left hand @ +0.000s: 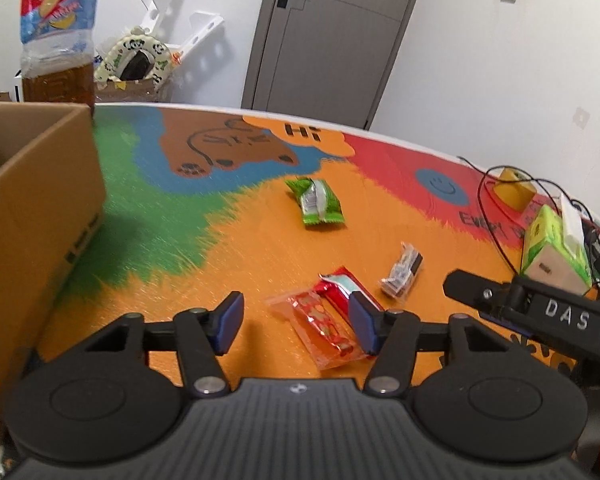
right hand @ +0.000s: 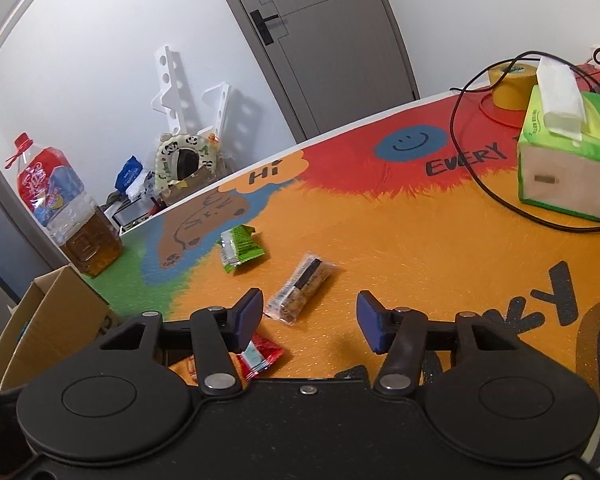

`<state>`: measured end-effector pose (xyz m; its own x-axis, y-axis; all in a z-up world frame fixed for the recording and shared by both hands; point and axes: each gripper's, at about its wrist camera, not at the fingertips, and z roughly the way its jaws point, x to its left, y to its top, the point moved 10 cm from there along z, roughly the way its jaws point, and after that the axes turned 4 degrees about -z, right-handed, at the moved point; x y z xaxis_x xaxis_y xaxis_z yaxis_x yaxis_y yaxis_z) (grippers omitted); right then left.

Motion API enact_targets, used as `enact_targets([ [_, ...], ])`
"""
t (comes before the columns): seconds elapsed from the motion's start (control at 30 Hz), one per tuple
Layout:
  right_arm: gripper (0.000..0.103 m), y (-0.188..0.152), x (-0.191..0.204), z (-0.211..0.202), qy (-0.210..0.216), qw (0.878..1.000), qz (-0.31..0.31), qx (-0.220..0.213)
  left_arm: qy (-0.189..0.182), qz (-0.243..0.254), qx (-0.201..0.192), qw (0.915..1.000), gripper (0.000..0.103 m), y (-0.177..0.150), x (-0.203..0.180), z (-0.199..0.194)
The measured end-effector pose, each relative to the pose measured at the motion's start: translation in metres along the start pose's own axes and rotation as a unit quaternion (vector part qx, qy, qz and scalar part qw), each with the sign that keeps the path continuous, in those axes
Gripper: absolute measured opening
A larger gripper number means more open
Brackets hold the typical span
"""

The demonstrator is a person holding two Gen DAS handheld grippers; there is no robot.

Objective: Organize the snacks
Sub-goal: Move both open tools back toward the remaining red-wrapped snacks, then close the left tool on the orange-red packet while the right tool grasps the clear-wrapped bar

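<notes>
Snacks lie loose on the colourful table, and your cardboard box stands at its left edge, the biggest thing you will carry them to. Farthest out sits the green packet; nearer lie the clear-wrapped bar and the red packets. Your left gripper is nearest those red packets: they lie between its half-open jaws, long axis running near to far, pads not yet pressing. Your right gripper stands about half open too, empty, the bar just beyond its left finger.
</notes>
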<state>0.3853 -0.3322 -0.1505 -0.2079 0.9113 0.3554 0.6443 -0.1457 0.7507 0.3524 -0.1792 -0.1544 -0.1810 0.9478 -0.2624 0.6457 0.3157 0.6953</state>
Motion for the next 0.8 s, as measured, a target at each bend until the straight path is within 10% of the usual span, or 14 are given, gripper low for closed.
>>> enact_targets([
  [0.57, 0.052, 0.004, 0.015, 0.048, -0.016, 0.999, -0.021, 0.024, 0.005, -0.006, 0.002, 1.0000, 0.026, -0.001, 0.029, 0.005],
  [0.8, 0.021, -0.003, 0.016, 0.054, -0.034, 0.998, -0.033, 0.035, 0.006, -0.016, 0.000, 0.9999, 0.027, 0.003, 0.040, 0.002],
])
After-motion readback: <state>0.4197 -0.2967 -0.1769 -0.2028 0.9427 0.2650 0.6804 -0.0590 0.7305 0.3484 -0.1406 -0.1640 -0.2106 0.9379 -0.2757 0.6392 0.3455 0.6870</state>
